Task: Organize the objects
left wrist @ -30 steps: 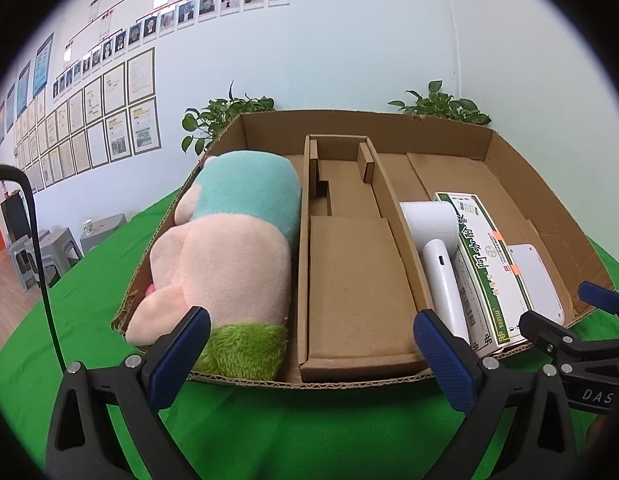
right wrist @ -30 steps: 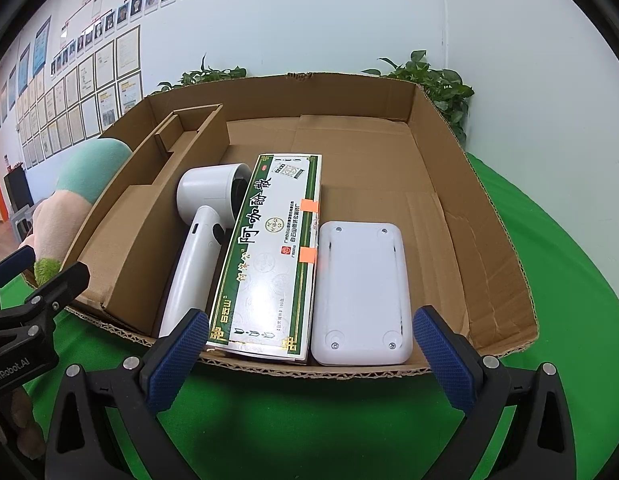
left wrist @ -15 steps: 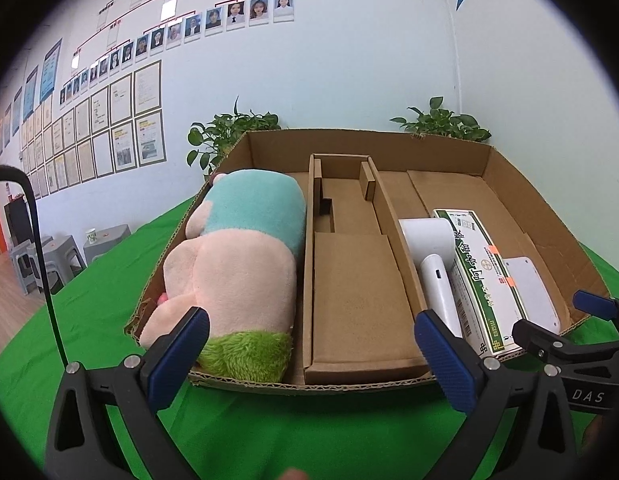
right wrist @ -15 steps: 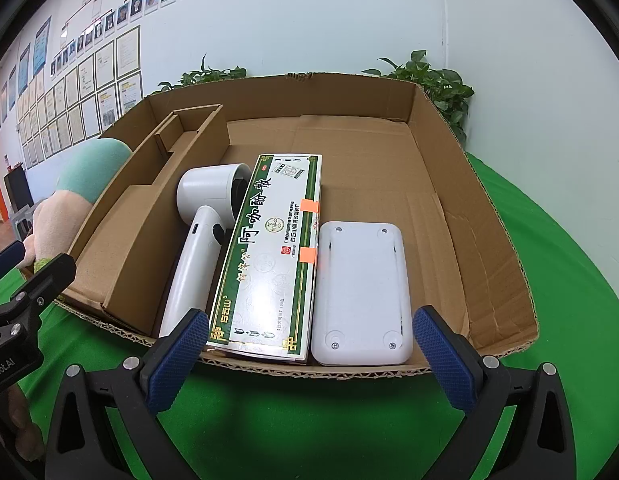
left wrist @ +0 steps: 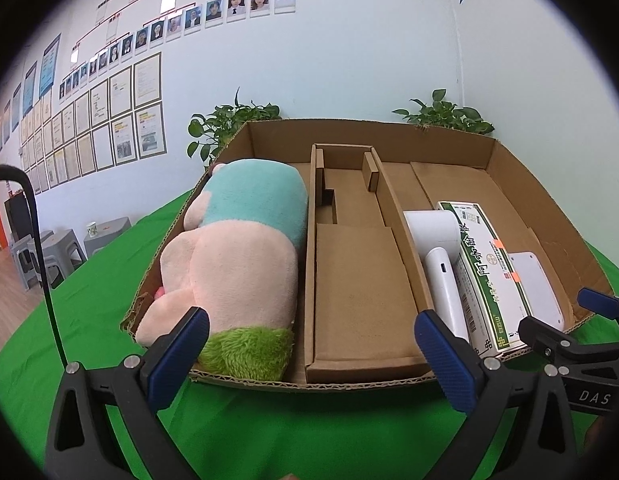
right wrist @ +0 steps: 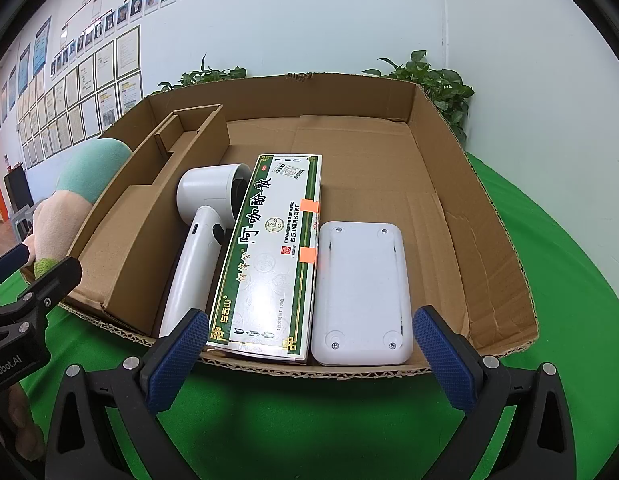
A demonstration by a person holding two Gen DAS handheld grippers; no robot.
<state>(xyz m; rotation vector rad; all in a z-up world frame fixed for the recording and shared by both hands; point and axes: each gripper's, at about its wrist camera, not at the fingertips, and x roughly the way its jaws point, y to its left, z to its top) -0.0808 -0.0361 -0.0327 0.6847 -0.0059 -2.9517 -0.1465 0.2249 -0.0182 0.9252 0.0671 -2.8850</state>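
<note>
The right gripper (right wrist: 309, 354), fingers spread and empty, sits nearest the green box (right wrist: 269, 256), whose long axis runs up-frame; the left gripper (left wrist: 311, 356) gapes empty too

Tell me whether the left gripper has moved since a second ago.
Yes. The left gripper has tilted upward: the cardboard box sits lower in its view, with more wall showing above it.

On my feed: cardboard box (right wrist: 489, 240) plain brown. Plush toy (left wrist: 237, 248) teal top, pale pink middle, green fuzzy end. Hair dryer (right wrist: 197, 248) white. Carton (right wrist: 269, 256) white with dark green border, green lettering, two orange stickers. Flat device (right wrist: 361, 296) white. Tablecloth (right wrist: 569, 280) bright green. Gripper pads (right wrist: 177, 364) blue, textured.
</note>
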